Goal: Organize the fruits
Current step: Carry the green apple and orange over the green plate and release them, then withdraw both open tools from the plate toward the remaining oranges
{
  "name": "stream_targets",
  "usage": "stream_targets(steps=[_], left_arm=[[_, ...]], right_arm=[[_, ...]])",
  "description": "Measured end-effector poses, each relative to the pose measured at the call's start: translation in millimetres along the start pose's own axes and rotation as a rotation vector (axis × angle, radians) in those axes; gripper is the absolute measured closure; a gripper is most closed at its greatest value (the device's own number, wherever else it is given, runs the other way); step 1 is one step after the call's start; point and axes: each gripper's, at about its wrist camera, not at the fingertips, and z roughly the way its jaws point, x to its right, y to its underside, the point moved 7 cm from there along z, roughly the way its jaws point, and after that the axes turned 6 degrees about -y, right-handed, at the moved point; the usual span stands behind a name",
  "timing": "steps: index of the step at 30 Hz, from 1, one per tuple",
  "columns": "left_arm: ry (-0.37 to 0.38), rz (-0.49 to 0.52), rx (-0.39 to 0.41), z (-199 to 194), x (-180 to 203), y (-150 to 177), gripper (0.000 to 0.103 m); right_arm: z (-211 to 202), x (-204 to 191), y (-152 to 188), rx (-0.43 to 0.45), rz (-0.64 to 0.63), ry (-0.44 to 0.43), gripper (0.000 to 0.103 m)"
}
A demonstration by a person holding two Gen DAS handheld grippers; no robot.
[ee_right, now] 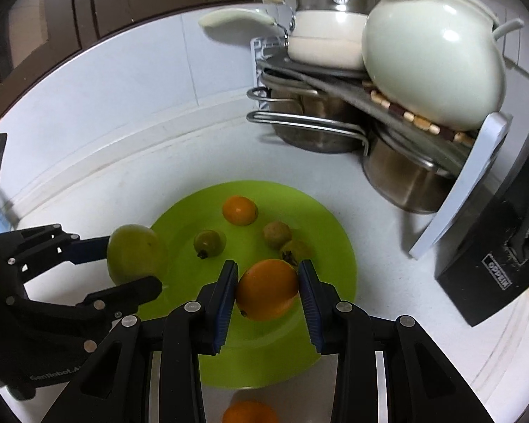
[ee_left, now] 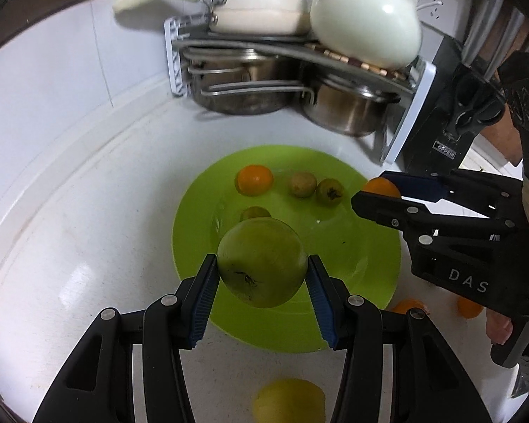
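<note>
My left gripper (ee_left: 262, 271) is clamped on a big green fruit (ee_left: 262, 262), both blue pads pressed to its sides, holding it over the near part of the green plate (ee_left: 370, 257) in the middle of the left wrist frame. My right gripper (ee_right: 268, 290) has its jaws closed on an orange (ee_right: 267, 289), held above the plate's near rim. On the plate lie a smaller orange (ee_right: 240, 210) and three small greenish fruits (ee_right: 209, 243). At the bottom edge of the left view a yellow fruit (ee_left: 288, 402) sits on the white counter (ee_left: 70, 246). Pots on a rack (ee_right: 335, 81) fill the upper right.
</note>
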Motion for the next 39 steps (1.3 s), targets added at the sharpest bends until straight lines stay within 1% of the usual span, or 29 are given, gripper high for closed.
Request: stream_targets(steps=[6,11,18,20,21,22,23,26,29,30,31,33,35,37,39], left_arm=[[0.002,0.023,-0.057,15.8,1.8,2.2,0.054],[0.007,0.021,-0.093,24.6,0.6,2.8,0.053],[0.000,0.009,-0.120,31.4,-0.8,6.3,0.053],[-0.005,0.008,-0.100,28.5,-0.5,5.4,0.053],[-0.013,0.008,-0.088,26.9,-0.4,4.3,0.051],[-0.020,0.008,-0.078,24.1,-0.7,3.2,0.048],[-0.025,0.007,-0.065,21.7,-0.7,2.0,0.047],[-0.031,-0.002,-0.039,13.1,-1.0,0.6,0.046],[-0.044,-0.001,-0.009,1.3,0.3,0.0,0.042],[-0.052,0.002,0.009,-4.7,0.6,0.1,0.040],[-0.060,0.004,0.023,-9.3,0.9,-0.1,0.037],[-0.075,0.006,0.065,-23.8,1.0,-0.7,0.033],[-0.079,-0.001,0.094,-35.8,0.6,-1.1,0.029],[-0.071,-0.016,0.126,-50.8,2.4,-1.4,0.024],[-0.063,-0.033,0.151,-63.5,3.7,-0.7,0.021]], right_arm=[[15.2,2.6,3.3,-0.041,-0.006,0.009,0.067],[23.5,4.1,6.7,-0.071,-0.003,0.011,0.067],[27.8,6.1,10.2,-0.087,0.011,0.012,0.066],[27.1,7.2,9.9,-0.084,0.022,0.011,0.065],[25.9,8.0,9.7,-0.081,0.026,0.015,0.062],[24.9,8.2,9.0,-0.077,0.027,0.017,0.060],[23.2,8.6,8.6,-0.071,0.027,0.020,0.059],[14.3,8.0,9.2,-0.057,0.026,0.033,0.059],[2.3,5.3,9.9,-0.037,0.022,0.038,0.059],[-2.0,4.2,10.1,-0.029,0.022,0.039,0.058],[-6.8,4.0,8.7,0.003,0.014,0.053,0.057],[-19.7,0.5,9.4,0.029,0.011,0.062,0.053],[-30.5,-1.5,10.1,0.052,0.007,0.073,0.053],[-44.5,-2.7,9.7,0.085,0.008,0.086,0.050],[-59.3,-3.8,10.5,0.118,0.016,0.099,0.038]])
